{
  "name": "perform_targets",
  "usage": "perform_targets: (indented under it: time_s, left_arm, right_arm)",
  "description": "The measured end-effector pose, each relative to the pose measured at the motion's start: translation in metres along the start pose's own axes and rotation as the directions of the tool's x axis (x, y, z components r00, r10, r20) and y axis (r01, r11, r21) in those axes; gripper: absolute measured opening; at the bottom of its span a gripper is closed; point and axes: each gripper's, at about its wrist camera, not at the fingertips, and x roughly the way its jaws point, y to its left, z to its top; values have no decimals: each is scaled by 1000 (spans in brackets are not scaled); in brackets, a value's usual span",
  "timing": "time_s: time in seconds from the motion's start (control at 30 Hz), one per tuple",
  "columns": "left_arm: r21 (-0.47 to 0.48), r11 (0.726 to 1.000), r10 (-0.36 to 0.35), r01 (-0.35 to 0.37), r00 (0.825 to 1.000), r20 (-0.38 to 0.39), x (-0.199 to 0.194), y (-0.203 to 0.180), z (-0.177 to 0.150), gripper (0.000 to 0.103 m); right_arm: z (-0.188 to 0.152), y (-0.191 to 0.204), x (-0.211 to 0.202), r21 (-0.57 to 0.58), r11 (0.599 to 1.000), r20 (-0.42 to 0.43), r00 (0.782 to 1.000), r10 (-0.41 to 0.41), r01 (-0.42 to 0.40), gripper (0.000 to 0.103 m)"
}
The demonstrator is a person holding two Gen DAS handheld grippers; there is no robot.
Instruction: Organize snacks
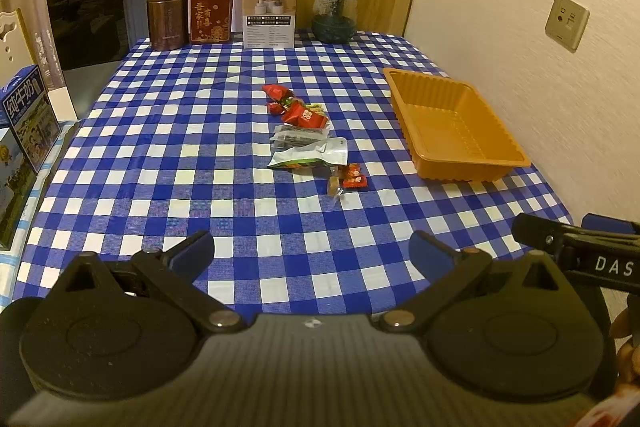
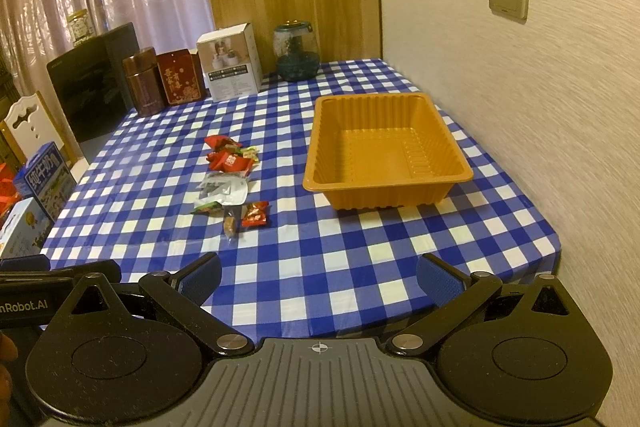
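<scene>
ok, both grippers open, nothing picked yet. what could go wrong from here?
1. The snacks lie overlapped in a loose pile; closing on one may drag or lift a neighbour.
2. The small candies lie flat on the tablecloth; fingers could pinch the cloth instead.
3. The tray looks light and sits near the table's wall-side edge; a nudge from the right gripper could shift it.

A glossy blue-and-white checked cloth [image 1: 200,155] covers the counter. The orange tray [image 2: 440,163] is smooth ribbed plastic with a soft sheen. Snack wrappers [image 1: 308,135] look like shiny foil and clear film. The tongs' pads [image 1: 192,253] are matt blue; their arms are matt black plastic. Wall [image 2: 520,107] looks rough, textured.
</scene>
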Motion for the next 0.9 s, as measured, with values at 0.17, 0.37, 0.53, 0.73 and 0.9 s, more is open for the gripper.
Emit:
perform_targets:
  time_s: [0.17,0.37,0.53,0.73,0.9]
  left_arm:
    - [0,1000,2,-2,1000,0,0,-1,0,103]
    - [-1,1000,-1,1,1000,0,0,0,0,103]
    - [-1,1000,-2,2,1000,-1,0,-2,0,103]
    - [-1,1000,-2,2,1000,-2,0,-2,0,103]
    - [-1,1000,-3,3,1000,-1,0,-1,0,103]
  right_arm:
    - [0,-1,0,1,1000,0,1000,0,0,103]
    - [-1,-1,0,2,1000,1,1000,1,-1,103]
    - [0,-3,1,3,1000,0,1000,1,-1,103]
    - [0,-3,1,2,1000,1,1000,1,-1,103]
    - [0,-3,1,3,1000,0,1000,1,-1,103]
